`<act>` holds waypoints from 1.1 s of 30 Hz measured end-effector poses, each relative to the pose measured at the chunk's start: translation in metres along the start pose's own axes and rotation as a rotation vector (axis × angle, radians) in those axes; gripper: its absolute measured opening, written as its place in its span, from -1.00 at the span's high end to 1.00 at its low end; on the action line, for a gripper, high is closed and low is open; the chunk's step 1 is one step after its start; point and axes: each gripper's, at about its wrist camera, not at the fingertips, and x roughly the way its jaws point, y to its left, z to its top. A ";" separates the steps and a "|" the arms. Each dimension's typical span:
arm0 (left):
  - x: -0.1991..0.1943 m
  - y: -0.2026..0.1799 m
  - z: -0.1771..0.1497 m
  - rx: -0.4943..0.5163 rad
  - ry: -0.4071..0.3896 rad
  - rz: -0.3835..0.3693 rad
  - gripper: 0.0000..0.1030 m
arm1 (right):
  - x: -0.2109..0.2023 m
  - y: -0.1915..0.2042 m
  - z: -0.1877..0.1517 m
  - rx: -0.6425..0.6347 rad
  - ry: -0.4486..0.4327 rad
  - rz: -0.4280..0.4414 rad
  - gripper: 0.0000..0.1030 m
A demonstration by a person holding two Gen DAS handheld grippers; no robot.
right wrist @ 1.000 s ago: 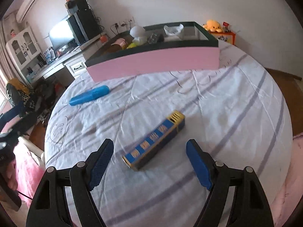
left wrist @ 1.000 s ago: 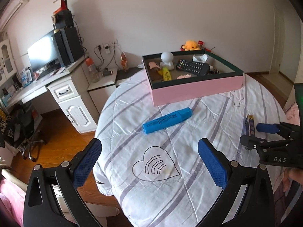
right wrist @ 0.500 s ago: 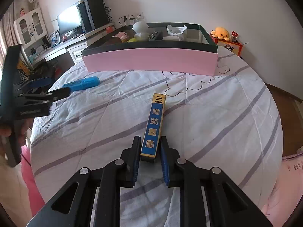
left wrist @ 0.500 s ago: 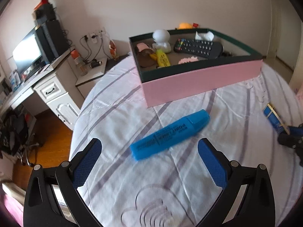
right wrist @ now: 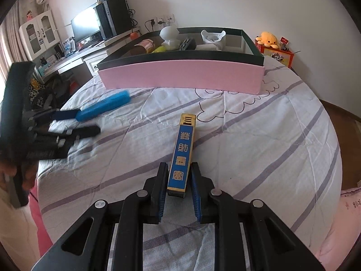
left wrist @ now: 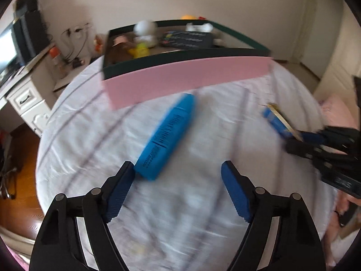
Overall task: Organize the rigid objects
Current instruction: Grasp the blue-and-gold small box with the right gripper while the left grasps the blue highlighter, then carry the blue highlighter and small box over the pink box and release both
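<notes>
A fat blue marker point(left wrist: 167, 136) lies slantwise on the white striped sheet in front of the pink box point(left wrist: 187, 79). My left gripper point(left wrist: 178, 171) is closing around the marker's near end. The end sits by the left pad, and the right pad is still apart from it. In the right wrist view my right gripper point(right wrist: 179, 176) is shut on the near end of a long blue-and-gold box point(right wrist: 182, 153) that rests on the sheet. The marker point(right wrist: 103, 108) and the left gripper point(right wrist: 74, 122) appear at the left there.
The pink box with a dark green rim point(right wrist: 180, 76) holds a white figure point(right wrist: 169, 36), a remote point(left wrist: 187, 40) and several small items. A desk with a monitor point(right wrist: 85, 27) stands beyond the bed's left edge. A yellow plush point(right wrist: 269, 38) sits at the back right.
My left gripper came forward and down over the blue marker and its jaws narrowed. My right gripper shut on the blue-and-gold box, which now points away from me.
</notes>
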 end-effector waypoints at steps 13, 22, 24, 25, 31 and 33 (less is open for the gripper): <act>0.023 0.010 0.023 -0.118 -0.027 0.159 0.18 | 0.010 0.002 0.012 -0.012 -0.017 -0.039 0.61; 0.010 0.000 0.012 -0.185 -0.032 0.112 0.49 | 0.017 0.004 0.019 -0.043 -0.016 -0.058 0.61; 0.003 -0.004 0.003 -0.221 -0.033 0.100 0.49 | 0.015 0.002 0.017 -0.043 -0.022 -0.049 0.61; 0.000 -0.007 0.000 -0.228 -0.036 0.097 0.49 | 0.014 0.001 0.015 -0.041 -0.022 -0.045 0.62; -0.014 -0.024 -0.022 -0.253 -0.045 0.119 0.43 | 0.003 -0.008 0.003 -0.034 -0.032 -0.033 0.67; -0.012 -0.026 -0.022 -0.245 -0.048 0.121 0.34 | 0.001 -0.011 0.002 -0.018 -0.040 -0.022 0.67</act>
